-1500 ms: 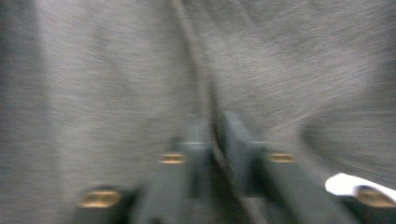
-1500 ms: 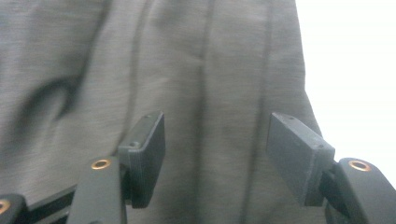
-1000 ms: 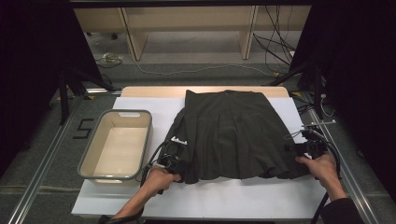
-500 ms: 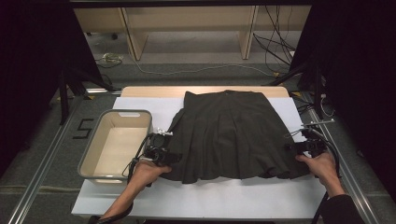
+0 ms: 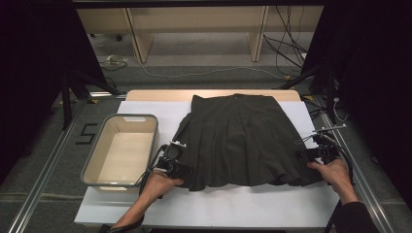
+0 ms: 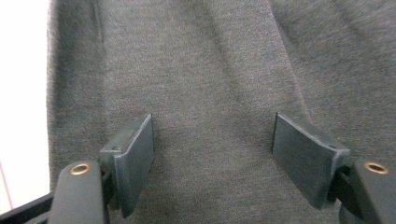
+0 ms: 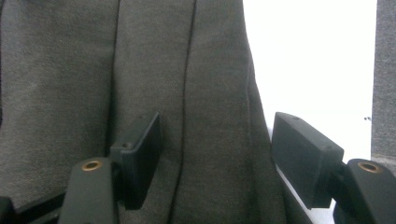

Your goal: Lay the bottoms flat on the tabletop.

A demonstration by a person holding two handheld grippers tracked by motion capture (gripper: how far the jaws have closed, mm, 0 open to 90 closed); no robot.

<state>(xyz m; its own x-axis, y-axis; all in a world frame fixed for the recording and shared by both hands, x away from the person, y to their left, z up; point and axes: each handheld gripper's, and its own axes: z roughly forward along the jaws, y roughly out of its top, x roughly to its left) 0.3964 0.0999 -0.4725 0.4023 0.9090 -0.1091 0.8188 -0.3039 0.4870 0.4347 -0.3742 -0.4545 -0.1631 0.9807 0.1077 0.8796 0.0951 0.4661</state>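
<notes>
High view, skirt: I see the dark pleated skirt (image 5: 240, 141) lying flat on the white sheet (image 5: 218, 206) that covers the worktop (image 5: 145, 94), waistband at 12 o'clock, hem at 6.
High view, left hand-held gripper: my left hand-held gripper (image 5: 187, 170) sits at the skirt's 8 o'clock corner, just beside the hem.
High view, right hand-held gripper: the right hand-held gripper (image 5: 311, 155) sits at the skirt's 4 o'clock edge.
High view, bin: a beige bin (image 5: 94, 162) stands at 9 o'clock of the skirt, apart from it.
Left gripper view: jaws spread wide, having just been opening; grey skirt cloth (image 6: 210, 93) lies flat beneath the gap, pads clear of it, white sheet (image 6: 21, 93) at 9 o'clock.
Right gripper view: jaws spread, also just opening further; pleated skirt cloth (image 7: 140, 70) lies under the gap, not pinched, white sheet (image 7: 308, 60) at 2 o'clock.
</notes>
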